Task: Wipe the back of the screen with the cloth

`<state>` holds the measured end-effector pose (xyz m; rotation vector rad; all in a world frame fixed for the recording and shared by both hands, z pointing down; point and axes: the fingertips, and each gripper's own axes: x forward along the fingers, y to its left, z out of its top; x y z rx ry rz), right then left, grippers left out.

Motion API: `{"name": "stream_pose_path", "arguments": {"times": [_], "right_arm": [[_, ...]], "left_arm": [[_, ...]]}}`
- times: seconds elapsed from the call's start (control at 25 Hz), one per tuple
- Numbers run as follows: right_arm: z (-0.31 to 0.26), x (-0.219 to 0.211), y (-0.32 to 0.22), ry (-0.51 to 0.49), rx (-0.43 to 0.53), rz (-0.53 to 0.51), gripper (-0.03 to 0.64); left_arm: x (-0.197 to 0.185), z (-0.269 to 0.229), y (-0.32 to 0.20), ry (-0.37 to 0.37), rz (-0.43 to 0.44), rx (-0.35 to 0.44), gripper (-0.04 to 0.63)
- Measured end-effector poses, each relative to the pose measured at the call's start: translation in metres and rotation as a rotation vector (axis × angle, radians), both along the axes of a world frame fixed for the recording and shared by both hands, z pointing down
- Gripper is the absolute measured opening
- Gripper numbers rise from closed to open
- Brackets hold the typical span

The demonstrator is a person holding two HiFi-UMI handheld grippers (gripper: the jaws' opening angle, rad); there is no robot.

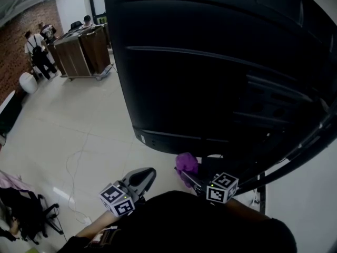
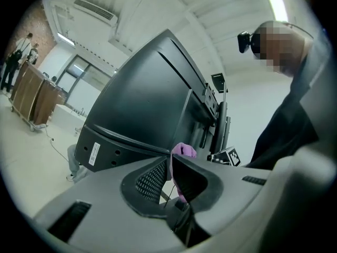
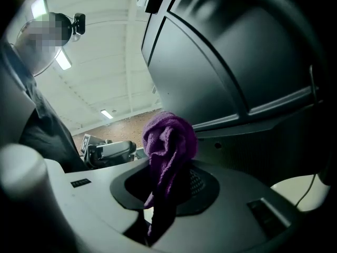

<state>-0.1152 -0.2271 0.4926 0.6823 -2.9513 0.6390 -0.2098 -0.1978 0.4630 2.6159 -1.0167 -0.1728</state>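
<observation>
The right gripper is clamped on the bunched purple cloth — which sticks up from its jaws just under the lower edge of the screen's black back — while the left gripper, jaws together on nothing, hangs near it.

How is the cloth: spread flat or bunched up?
Bunched up. The right gripper view shows the cloth crumpled into a folded wad, pinched between the jaws of the right gripper and sticking up past them.
</observation>
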Motion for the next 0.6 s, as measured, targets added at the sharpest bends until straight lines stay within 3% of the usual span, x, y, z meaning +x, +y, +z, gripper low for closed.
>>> {"name": "stream_pose_path", "arguments": {"times": [0.6], "right_arm": [[0.0005, -0.0031, -0.0022, 0.001, 0.003, 0.012, 0.092]], "left_arm": [[-0.0052, 0.0012, -0.0054, 0.013, 0.007, -0.007, 0.029]]}}
